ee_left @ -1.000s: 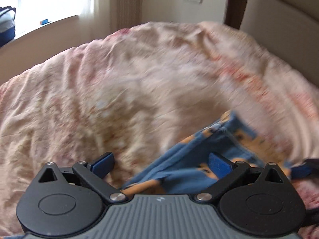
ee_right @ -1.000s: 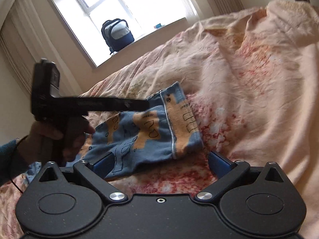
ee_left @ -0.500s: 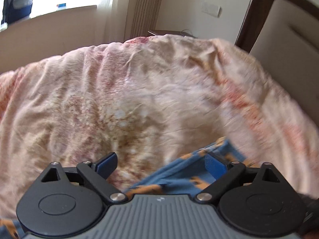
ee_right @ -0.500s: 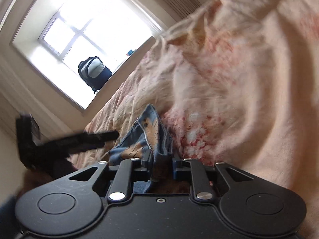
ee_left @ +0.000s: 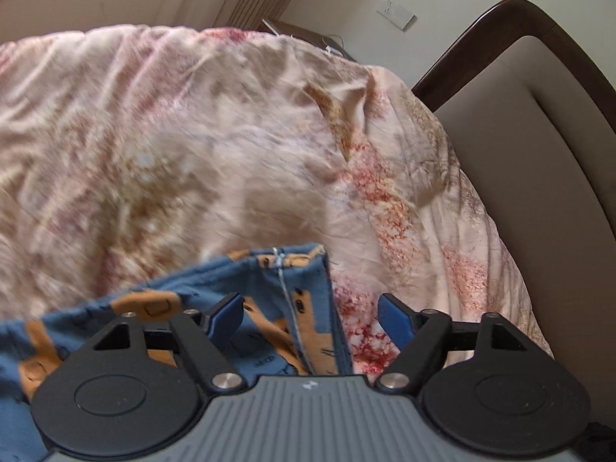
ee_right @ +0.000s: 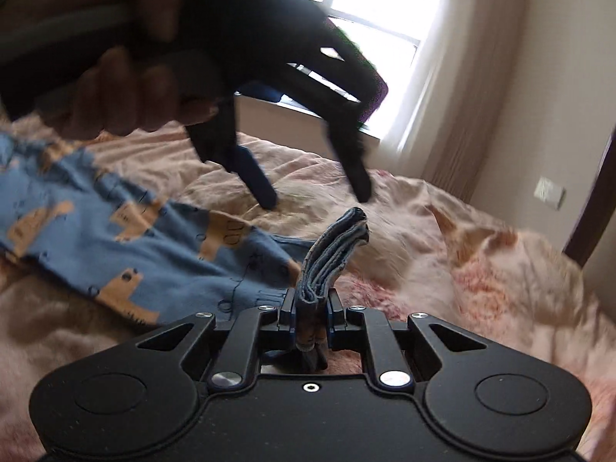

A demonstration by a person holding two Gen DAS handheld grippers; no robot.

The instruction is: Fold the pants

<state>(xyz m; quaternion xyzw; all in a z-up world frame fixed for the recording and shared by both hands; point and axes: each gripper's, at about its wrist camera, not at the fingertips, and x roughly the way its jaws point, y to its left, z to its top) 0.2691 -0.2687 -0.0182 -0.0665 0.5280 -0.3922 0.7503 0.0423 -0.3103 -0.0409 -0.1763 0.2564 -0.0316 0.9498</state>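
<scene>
Small blue pants with orange bear prints (ee_right: 115, 246) lie on a pink floral bedspread (ee_right: 481, 269). My right gripper (ee_right: 311, 319) is shut on a bunched edge of the pants (ee_right: 335, 250), which stands up between its jaws. My left gripper (ee_left: 310, 317) is open, its blue pads apart, just above the pants' waistband corner (ee_left: 292, 281). In the right wrist view the left gripper (ee_right: 319, 188) hangs open above the bed, held by a hand (ee_right: 115, 88), just beyond the pinched cloth.
A padded headboard with a dark wood frame (ee_left: 539, 115) rises at the right of the bed. A bright window with a sill (ee_right: 365, 57) and curtains (ee_right: 473, 88) lies beyond the bed. The bedspread (ee_left: 192, 134) spreads wide around the pants.
My right gripper has closed on the pants' edge and lifted it. My left gripper has swung toward the headboard side and now hovers open over the waistband corner.
</scene>
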